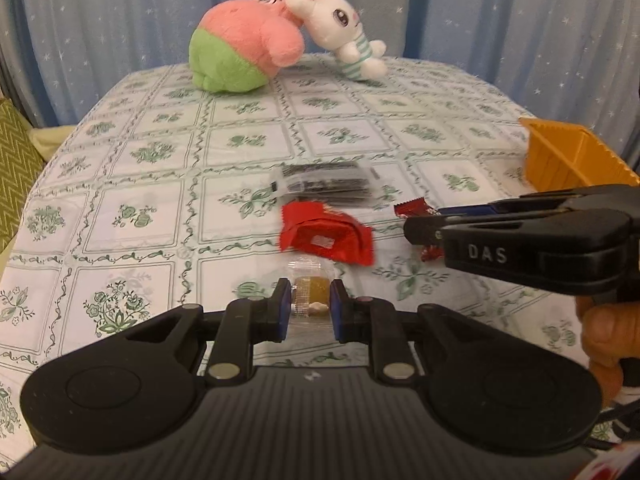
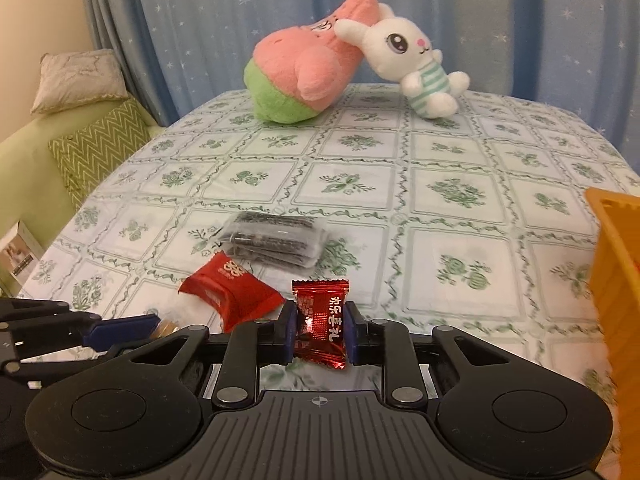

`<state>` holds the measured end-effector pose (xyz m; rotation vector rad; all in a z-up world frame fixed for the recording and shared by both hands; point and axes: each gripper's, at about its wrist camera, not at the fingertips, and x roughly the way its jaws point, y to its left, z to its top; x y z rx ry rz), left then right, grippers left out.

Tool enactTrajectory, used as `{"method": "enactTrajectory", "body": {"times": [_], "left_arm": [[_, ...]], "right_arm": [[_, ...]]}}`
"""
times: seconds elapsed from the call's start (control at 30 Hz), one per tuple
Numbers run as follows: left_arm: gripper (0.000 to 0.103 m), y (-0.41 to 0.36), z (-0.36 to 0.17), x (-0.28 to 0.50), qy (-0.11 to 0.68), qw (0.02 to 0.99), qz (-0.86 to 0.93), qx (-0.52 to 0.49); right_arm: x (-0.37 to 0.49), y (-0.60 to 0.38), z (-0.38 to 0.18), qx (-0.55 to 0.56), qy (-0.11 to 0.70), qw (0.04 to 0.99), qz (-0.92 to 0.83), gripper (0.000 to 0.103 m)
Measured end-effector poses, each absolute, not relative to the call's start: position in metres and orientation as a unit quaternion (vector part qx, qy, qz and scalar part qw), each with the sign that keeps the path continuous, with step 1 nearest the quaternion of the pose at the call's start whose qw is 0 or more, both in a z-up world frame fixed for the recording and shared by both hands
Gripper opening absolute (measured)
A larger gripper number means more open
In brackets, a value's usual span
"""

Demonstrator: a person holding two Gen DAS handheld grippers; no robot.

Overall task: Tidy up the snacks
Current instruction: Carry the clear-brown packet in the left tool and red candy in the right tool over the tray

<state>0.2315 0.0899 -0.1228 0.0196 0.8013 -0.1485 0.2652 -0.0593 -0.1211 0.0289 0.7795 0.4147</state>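
The left claw (image 1: 310, 306) is clamped on one clear-wrapped amber candy (image 1: 311, 295); the right claw (image 2: 320, 330) pinches one dark red foil candy (image 2: 320, 326). On the floral counter (image 2: 460, 152) lie one bright red packet (image 2: 230, 294) and one clear pack of dark snacks (image 2: 276, 242), near one orange basket (image 2: 618, 268) and two plush toys (image 2: 300, 76).

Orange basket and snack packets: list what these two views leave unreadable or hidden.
- Orange basket: cut by the right edge in both views, so its inside is unseen.
- Clear candy packet in the left gripper: its label is too small, and the right wrist view hides nearly all of it.
- Dark packet stack: print blurred, count unclear.
- Red candy wrapper in the right gripper: mostly hidden behind that gripper in the left wrist view.
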Motion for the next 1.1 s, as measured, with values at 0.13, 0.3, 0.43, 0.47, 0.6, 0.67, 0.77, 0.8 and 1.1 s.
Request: {"method": "enactTrajectory", "body": {"times": [0.13,0.3,0.43,0.47,0.6,0.67,0.77,0.8,1.1], "left_arm": [[0.018,0.080,-0.116,0.220,0.383,0.920,-0.087,0.003],[0.018,0.061,-0.097,0.206,0.364,0.927,-0.093,0.012],[0.018,0.052,-0.077,0.188,0.359,0.929,-0.092,-0.011],[0.018,0.048,-0.071,0.181,0.358,0.929,-0.094,-0.017],[0.018,0.034,-0.045,0.152,0.346,0.933,-0.091,-0.026],[0.018,0.028,-0.036,0.140,0.344,0.934,-0.091,-0.032],[0.018,0.014,-0.023,0.120,0.341,0.934,-0.093,-0.041],[0.018,0.009,-0.018,0.112,0.339,0.935,-0.094,-0.046],[0.018,-0.024,0.006,0.070,0.337,0.931,-0.114,-0.074]], "right_arm": [[0.246,-0.079,-0.109,0.033,0.377,0.907,0.187,0.024],[0.219,-0.105,-0.093,0.049,0.378,0.909,0.170,0.024],[0.194,-0.124,-0.078,0.053,0.375,0.912,0.159,0.024],[0.187,-0.129,-0.074,0.053,0.374,0.913,0.156,0.024],[0.159,-0.151,-0.057,0.069,0.370,0.916,0.140,0.024],[0.144,-0.162,-0.049,0.083,0.369,0.917,0.131,0.024],[0.123,-0.178,-0.038,0.103,0.368,0.917,0.118,0.024],[0.117,-0.182,-0.034,0.104,0.366,0.917,0.115,0.024],[0.074,-0.211,-0.009,0.101,0.358,0.924,0.092,0.024]]}}
